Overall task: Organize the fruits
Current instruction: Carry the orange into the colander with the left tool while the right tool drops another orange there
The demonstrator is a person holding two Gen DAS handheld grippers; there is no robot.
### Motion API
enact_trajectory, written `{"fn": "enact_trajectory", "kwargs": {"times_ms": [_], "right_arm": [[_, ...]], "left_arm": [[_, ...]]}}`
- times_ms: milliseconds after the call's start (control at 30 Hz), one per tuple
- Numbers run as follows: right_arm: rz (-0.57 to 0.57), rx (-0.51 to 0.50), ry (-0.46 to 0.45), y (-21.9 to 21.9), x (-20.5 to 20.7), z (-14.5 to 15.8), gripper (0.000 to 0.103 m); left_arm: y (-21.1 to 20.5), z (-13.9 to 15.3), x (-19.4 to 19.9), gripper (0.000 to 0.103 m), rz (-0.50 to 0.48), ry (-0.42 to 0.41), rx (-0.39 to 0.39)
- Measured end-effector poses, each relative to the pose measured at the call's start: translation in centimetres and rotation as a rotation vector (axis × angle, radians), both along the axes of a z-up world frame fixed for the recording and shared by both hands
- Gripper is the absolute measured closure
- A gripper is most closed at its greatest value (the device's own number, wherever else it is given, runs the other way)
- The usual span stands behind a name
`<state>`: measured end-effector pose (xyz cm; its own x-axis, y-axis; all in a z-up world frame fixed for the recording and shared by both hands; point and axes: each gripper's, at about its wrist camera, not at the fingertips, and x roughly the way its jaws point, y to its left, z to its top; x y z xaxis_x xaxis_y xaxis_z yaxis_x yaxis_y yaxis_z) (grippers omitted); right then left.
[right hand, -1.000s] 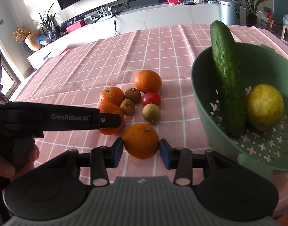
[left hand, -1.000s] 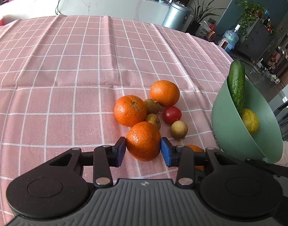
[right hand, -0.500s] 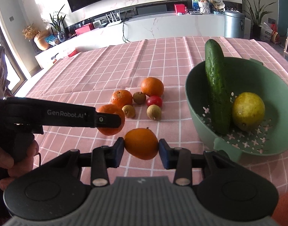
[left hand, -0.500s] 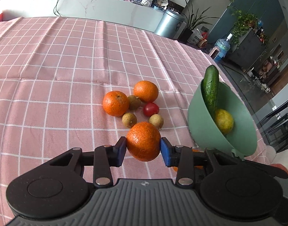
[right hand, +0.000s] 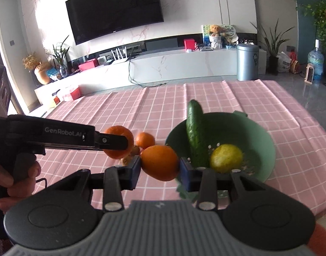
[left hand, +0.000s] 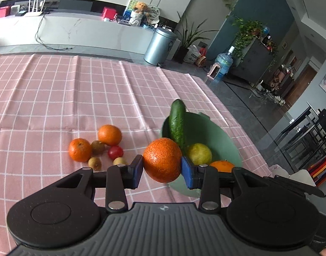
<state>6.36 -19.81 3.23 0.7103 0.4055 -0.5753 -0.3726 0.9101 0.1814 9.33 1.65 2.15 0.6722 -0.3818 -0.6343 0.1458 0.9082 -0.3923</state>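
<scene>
My left gripper (left hand: 162,168) is shut on an orange (left hand: 162,160), held in the air beside the near-left rim of the green colander bowl (left hand: 229,143). My right gripper (right hand: 160,167) is shut on another orange (right hand: 159,162), also lifted, just left of the bowl (right hand: 261,136). The bowl holds a cucumber (right hand: 195,132) and a yellow-green citrus (right hand: 226,157). On the pink checked cloth lie two oranges (left hand: 80,150) (left hand: 109,134), a red tomato (left hand: 115,152) and small brown fruits (left hand: 94,163). The right gripper's orange (left hand: 222,166) shows in the left wrist view.
The table's right edge (left hand: 237,115) drops to a grey floor just beyond the bowl. The left gripper's body and the hand holding it (right hand: 18,170) fill the left of the right wrist view. Pink cloth (left hand: 45,98) stretches far and left of the fruits.
Both grippers have risen from the cloth with their oranges and moved right toward the bowl. The loose fruits on the cloth have stayed in place.
</scene>
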Motion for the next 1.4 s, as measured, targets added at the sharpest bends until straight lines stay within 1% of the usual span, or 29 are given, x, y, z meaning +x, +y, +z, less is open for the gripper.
{"fn": "enact_trajectory", "kwargs": {"times_ms": [133,233,367,467,633,800,933,1167,1400], "right_arm": [[-0.054,-0.018,-0.012,-2.4,1.2,0.5,0.067],[-0.058,-0.064,0.001,-3.7,2.1,0.5,0.067],[-0.062,-0.131,0.043,-4.9,4.0,0.1,0.067],[-0.027,-0.166,0.093,-5.3,5.4,-0.7,0.067],[0.039,-0.223,0.137,-5.0,6.8,-1.9,0.067],[0.087,-0.25,0.181,-4.8,8.1,-3.1,0.067],[0.123,-0.278,0.209,-4.4,9.0,-3.7,0.067],[0.152,-0.291,0.262,-4.0,9.7,-4.8,0.067],[0.155,-0.287,0.306,-4.1,10.0,-5.4,0.066]], "left_arm": [[-2.8,1.4,1.3,0.06,-0.074,-0.014,0.027],[-5.1,1.5,2.5,0.06,-0.123,-0.011,0.082],[-7.8,0.9,3.8,0.06,-0.185,0.023,0.152],[-9.1,0.2,4.5,0.06,-0.221,0.064,0.18],[-10.1,-1.1,5.3,0.06,-0.269,0.115,0.261],[-11.2,-2.2,6.5,0.06,-0.312,0.175,0.318],[-11.7,-3.0,7.5,0.06,-0.332,0.204,0.356],[-12.4,-4.3,8.3,0.059,-0.351,0.255,0.385],[-12.7,-5.1,8.6,0.059,-0.349,0.285,0.408]]}}
